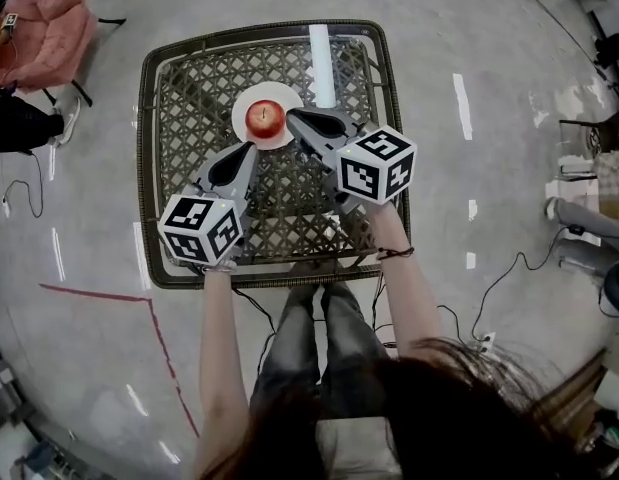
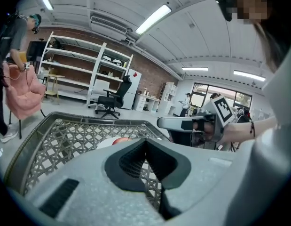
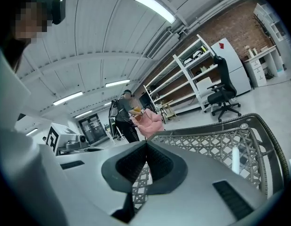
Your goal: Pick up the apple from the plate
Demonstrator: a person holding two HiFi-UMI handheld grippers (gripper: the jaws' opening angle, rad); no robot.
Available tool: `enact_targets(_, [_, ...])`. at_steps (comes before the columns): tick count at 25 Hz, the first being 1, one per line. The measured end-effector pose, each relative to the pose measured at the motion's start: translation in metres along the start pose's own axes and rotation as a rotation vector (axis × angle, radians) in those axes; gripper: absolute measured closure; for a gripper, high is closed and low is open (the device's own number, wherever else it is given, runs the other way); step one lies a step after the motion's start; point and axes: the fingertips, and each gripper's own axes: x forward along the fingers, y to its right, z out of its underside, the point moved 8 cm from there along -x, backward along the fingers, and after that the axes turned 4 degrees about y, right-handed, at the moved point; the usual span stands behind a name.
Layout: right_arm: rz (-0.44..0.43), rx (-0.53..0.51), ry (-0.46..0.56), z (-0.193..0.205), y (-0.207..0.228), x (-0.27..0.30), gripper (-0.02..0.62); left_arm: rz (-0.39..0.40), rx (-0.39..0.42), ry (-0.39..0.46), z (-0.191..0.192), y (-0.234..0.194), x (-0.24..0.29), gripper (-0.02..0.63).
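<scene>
apple (image 1: 265,118) on white plate (image 1: 240,120), middle of counter (image 1: 149,168) far edge | left gripper (image 1: 251,147) fingers (image 2: 130,162) pressed together, empty, by plate's near rim | right gripper (image 1: 290,114) fingers (image 3: 131,166) together, empty, by plate's right rim

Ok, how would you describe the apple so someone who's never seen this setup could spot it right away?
Find the square lattice-topped table in the middle of the grey floor; a round white plate sits toward its far edge. The apple lies on that plate. It is the only red, round thing there, with the closed tips of the grey left gripper and right gripper close by on either side.
</scene>
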Motion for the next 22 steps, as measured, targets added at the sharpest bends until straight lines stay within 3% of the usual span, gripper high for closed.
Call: enact_targets(22, [0.017,-0.005,-0.043,0.045,0.044,0.01,0.586,0.019,0.02,-0.044,0.04,-0.026,0.034,0.595])
